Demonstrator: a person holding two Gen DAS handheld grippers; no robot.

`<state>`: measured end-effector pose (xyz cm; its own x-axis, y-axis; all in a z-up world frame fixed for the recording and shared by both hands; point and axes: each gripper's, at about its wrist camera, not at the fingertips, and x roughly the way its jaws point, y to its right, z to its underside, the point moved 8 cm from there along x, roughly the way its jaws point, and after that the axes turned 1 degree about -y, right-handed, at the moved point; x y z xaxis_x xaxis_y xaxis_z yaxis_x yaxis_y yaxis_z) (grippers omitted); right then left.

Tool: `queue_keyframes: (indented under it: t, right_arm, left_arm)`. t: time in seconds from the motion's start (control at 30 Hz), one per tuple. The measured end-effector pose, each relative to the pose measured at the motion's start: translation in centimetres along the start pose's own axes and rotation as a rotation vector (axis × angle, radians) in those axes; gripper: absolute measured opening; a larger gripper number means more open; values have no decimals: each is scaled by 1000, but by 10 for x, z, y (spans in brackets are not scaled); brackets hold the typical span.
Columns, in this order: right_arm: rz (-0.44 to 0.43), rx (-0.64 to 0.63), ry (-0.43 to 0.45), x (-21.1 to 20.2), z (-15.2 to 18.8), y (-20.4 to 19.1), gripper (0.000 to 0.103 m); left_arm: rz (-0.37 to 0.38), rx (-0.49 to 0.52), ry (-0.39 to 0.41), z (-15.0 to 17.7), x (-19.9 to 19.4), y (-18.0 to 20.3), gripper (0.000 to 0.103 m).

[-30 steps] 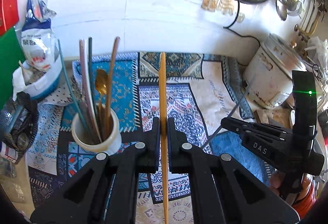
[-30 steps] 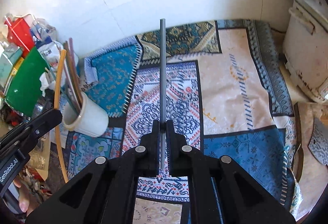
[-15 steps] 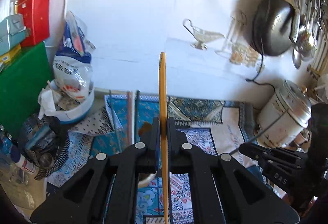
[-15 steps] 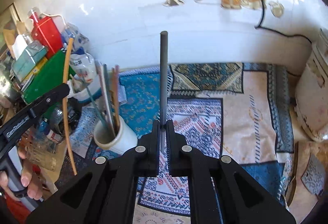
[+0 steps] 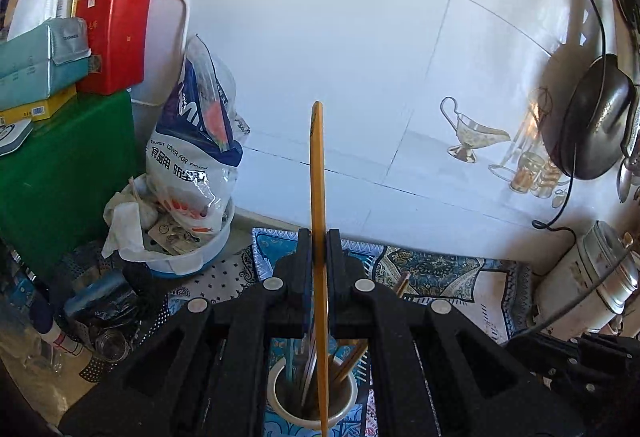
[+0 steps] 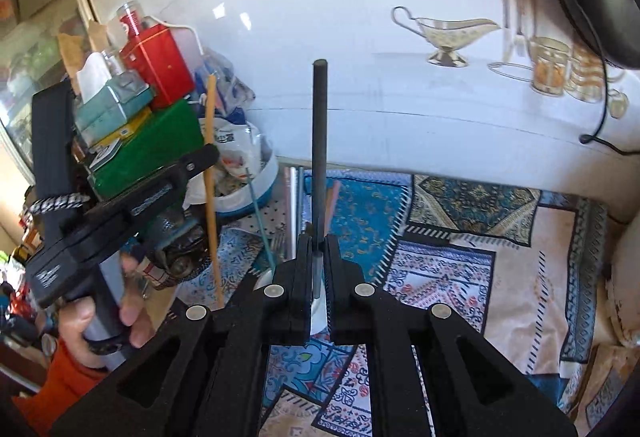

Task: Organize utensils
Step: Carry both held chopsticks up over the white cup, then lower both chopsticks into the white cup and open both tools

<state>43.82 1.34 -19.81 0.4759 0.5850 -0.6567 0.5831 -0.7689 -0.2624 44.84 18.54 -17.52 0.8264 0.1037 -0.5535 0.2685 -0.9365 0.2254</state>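
A: What is changed from a second ago?

B: Both tongs are raised and carried toward the left edge of the worktop. The left tongs [image 5: 318, 249] are now held directly above the cream cup [image 5: 312, 403], where a second ago the cup was seen off to the left of them. The yellow chopstick [image 5: 317, 173] is kept clamped between narrow jaws, its lower end seen against the cup's mouth.

A: And on the right?

B: The right tongs [image 6: 318, 257] are closed on a dark grey chopstick [image 6: 320, 141], trailing just beside the left ones, over the patterned cloth [image 6: 460, 269].

A: What is meant for the task?

B: The yellow stick seems about to be dropped in; the grey one is probably next.

A: Materials?

B: The yellow stick is smooth, flat and slightly bowed, likely bamboo or plastic. The grey one is round, matte, blunt-ended. The cup is glazed, round-rimmed, already crowded with thin sticks and handles. The cloth is woven and busy.
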Motion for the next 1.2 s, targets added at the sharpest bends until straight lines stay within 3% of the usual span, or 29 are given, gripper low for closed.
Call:
queue_keyframes:
  t: [0.23, 0.47, 0.77, 0.93, 1.03, 1.2]
  right_arm:
    - [-52, -15, -85, 32, 6, -8, 5]
    - [-67, -3, -190, 69, 20, -3, 5]
    - [-66, -8, -272, 94, 29, -1, 6]
    - [-43, -41, -279, 94, 30, -3, 6]
    - [-37, -41, -268, 87, 29, -3, 12]
    - [-23, -43, -176, 48, 22, -3, 16]
  left_arm:
    - [-53, -8, 8, 2, 37, -14, 4]
    - [-123, 60, 51, 19, 60, -15, 5]
    - [-86, 58, 28, 32, 57, -14, 5]
    - [-54, 60, -35, 44, 54, -12, 4]
    - [-34, 63, -69, 49, 44, -9, 4]
    - [-29, 77, -80, 46, 3, 0, 6]
